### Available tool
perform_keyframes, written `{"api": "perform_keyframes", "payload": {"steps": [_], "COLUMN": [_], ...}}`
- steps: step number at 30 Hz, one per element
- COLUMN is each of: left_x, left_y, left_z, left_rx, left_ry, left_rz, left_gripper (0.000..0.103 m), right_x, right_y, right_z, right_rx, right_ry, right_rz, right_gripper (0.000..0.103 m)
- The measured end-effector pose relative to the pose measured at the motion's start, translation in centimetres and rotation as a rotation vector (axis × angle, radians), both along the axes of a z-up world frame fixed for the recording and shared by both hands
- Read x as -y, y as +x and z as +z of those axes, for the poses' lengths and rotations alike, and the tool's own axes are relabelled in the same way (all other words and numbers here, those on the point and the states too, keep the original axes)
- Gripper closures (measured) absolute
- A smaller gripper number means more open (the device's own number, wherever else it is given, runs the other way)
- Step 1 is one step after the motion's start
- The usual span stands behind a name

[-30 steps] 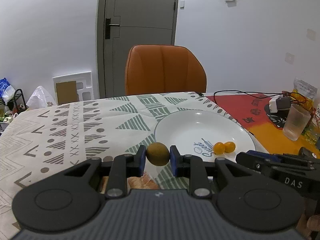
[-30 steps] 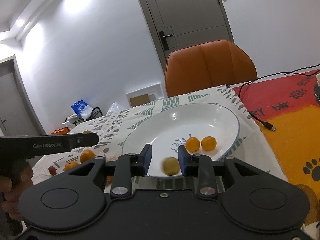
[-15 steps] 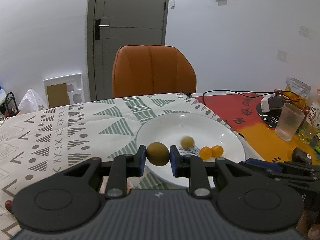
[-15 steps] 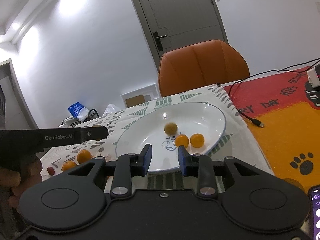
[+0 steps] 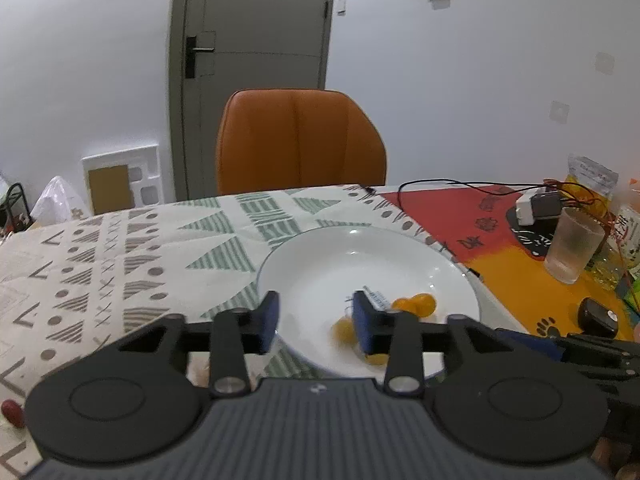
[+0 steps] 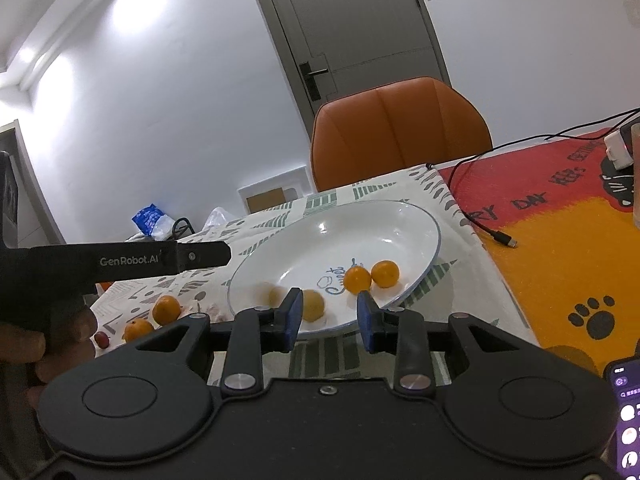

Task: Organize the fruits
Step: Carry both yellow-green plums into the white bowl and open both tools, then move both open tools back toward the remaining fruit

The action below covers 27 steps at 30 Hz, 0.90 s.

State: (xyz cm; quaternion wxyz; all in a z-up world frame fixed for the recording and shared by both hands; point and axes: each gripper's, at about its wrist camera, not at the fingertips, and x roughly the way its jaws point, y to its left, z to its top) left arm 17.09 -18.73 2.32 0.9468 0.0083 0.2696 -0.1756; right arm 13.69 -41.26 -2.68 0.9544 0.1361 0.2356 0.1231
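A white plate (image 5: 320, 256) lies on the patterned tablecloth; it also shows in the right wrist view (image 6: 360, 224). Two small oranges (image 6: 371, 276) rest in it, with a yellow fruit (image 6: 313, 305) and a blurred brownish fruit (image 6: 274, 295) near its front rim. In the left wrist view the oranges (image 5: 416, 303) and a blurred fruit (image 5: 343, 330) show. My left gripper (image 5: 316, 318) is open and empty over the plate's front edge. My right gripper (image 6: 329, 318) is open and empty just in front of the plate.
Two more oranges (image 6: 154, 318) and a small red fruit (image 6: 101, 339) lie on the cloth left of the plate. An orange chair (image 5: 298, 140) stands behind the table. A cup (image 5: 574, 246), cables, a charger and a phone (image 6: 624, 412) lie on the right.
My left gripper has opened and let go of the brown fruit, which has dropped into the plate. The yellow fruit has rolled toward the plate's front. My right gripper stays open.
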Motion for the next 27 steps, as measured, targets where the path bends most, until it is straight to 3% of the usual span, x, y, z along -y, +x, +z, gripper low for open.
{"api": "perform_keyframes", "payload": {"steps": [3, 8, 14, 19, 27], "left_x": [-1.0, -2.8, -5.0, -7.1, -10.1], "left_y": [-0.3, -0.5, -0.9, -1.5, -2.1], "left_z": [0.0, 0.1, 0.0, -0.4, -1.0], "left_rx": [0.009, 0.011, 0.007, -0.004, -0.026], "left_ry": [0.007, 0.018, 0.032, 0.036, 0.042], "left_rz": [0.027, 0.082, 0.136, 0.182, 0.255], "left_gripper": [0.041, 0.026, 0.022, 0.02, 0.02], "right_x": [-0.5, -1.5, -2.7, -3.6, -5.2], "right_y": [0.1, 0.3, 0.5, 0.7, 1.2], "right_z": [0.0, -0.1, -0.1, -0.1, -0.4], "right_rx": [-0.002, 0.001, 0.018, 0.024, 0.02], "right_ry": [0.0, -0.004, -0.01, -0.005, 0.011], "right_rz": [0.01, 0.019, 0.028, 0.032, 0.057], "right_gripper": [0.068, 0.052, 0.026, 0.013, 0.009]}}
